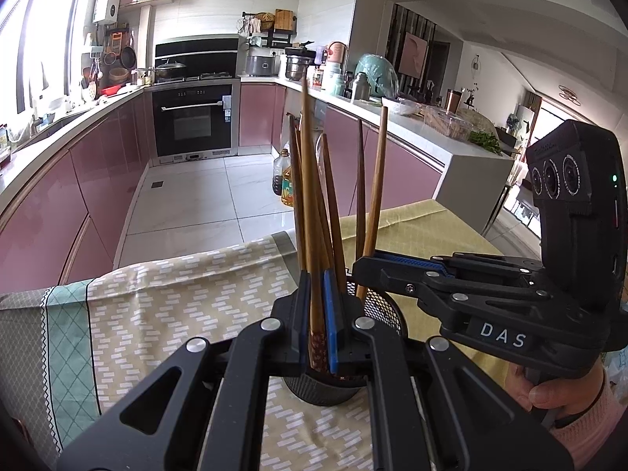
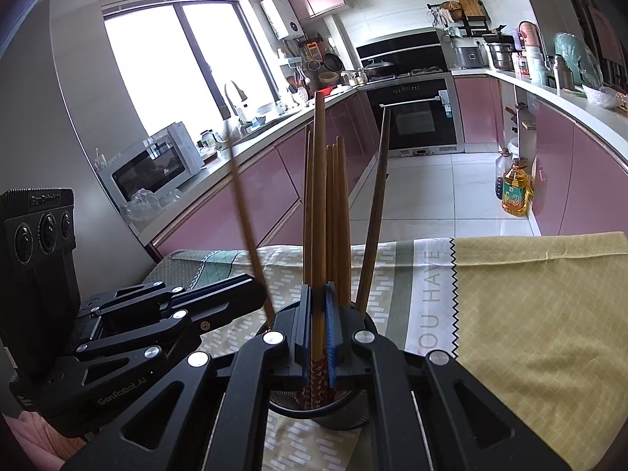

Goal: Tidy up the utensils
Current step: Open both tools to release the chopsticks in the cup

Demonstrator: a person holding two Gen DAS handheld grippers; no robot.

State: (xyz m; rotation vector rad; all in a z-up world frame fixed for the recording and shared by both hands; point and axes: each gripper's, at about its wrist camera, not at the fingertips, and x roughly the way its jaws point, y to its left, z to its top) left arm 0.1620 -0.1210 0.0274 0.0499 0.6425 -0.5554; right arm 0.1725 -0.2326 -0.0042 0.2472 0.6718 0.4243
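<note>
Wooden chopsticks [image 1: 310,212] stand near-upright in the mesh holder [image 1: 386,310], tips up. Left gripper [image 1: 316,314] and right gripper [image 2: 318,325] each pinch one above it.

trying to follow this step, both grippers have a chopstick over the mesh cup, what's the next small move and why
Probably lower and open the left gripper: it is shut on a chopstick whose patterned end already sits inside the mesh cup among the others. The right gripper can follow.

1. Chopsticks [image 1: 310,204]: smooth brown wood, patterned ends.
2. Holder [image 1: 386,310]: black metal mesh.
3. Cloth [image 2: 530,314]: matt woven fabric, printed.
4. Gripper [image 1: 316,314]: matt black plastic, blue pads, shiny screws.
</note>
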